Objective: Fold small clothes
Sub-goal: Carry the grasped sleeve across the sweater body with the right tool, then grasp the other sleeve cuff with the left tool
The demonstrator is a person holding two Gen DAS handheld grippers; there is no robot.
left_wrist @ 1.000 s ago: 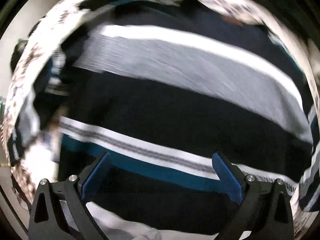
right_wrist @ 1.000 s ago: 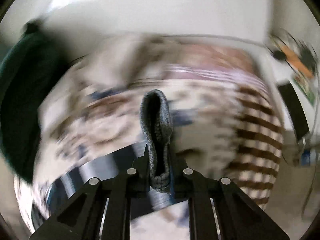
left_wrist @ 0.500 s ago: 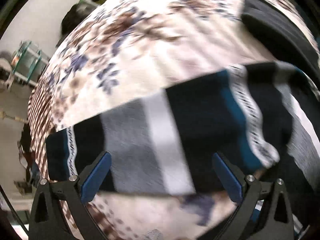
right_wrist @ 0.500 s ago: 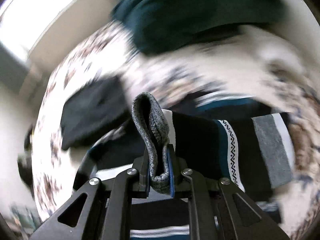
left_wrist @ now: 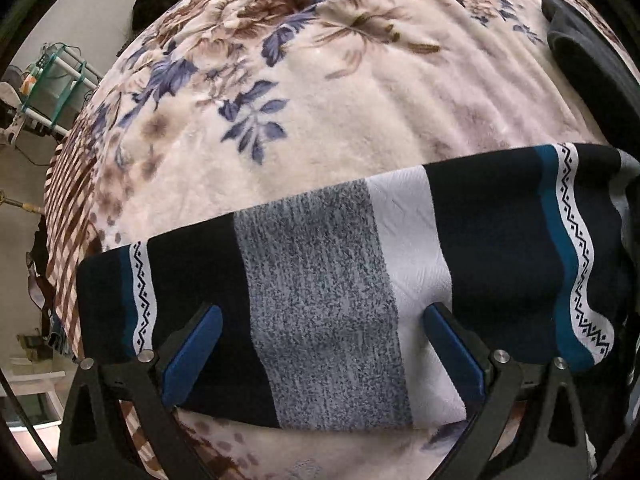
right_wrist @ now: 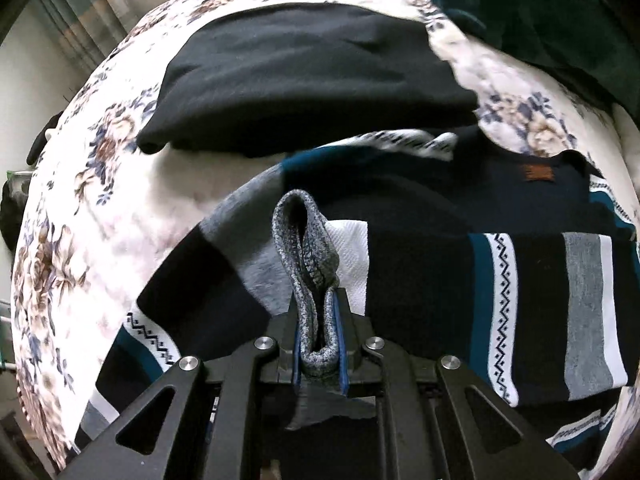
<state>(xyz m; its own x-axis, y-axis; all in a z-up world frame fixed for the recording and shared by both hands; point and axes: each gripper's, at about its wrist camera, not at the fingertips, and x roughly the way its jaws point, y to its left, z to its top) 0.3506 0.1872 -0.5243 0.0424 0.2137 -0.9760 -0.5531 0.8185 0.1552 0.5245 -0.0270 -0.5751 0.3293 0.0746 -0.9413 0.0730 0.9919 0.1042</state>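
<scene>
A striped knit sweater [left_wrist: 320, 280] in black, grey, white and teal lies on a floral blanket [left_wrist: 320, 100]. In the left wrist view a band of it runs across the lower half. My left gripper [left_wrist: 322, 312] points down over its grey and white stripes, open, its blue pads wide apart with nothing pinched. In the right wrist view my right gripper [right_wrist: 318, 312] is shut on a looped fold of grey knit [right_wrist: 304, 248] from the sweater [right_wrist: 420, 272], held above the rest of the garment. A brown label [right_wrist: 538, 172] shows on the far dark part.
A folded black garment [right_wrist: 304, 76] lies on the blanket [right_wrist: 80, 200] beyond the sweater, and a dark green one [right_wrist: 540, 8] at the top right. A dark item [left_wrist: 580, 52] sits at the top right of the left view. The blanket's edge and room clutter [left_wrist: 48, 92] are at the left.
The left gripper has swung from over the sweater's broad body to its edge, with bare blanket now beyond it, and has rolled. The right gripper has carried the grey fold across over the sweater.
</scene>
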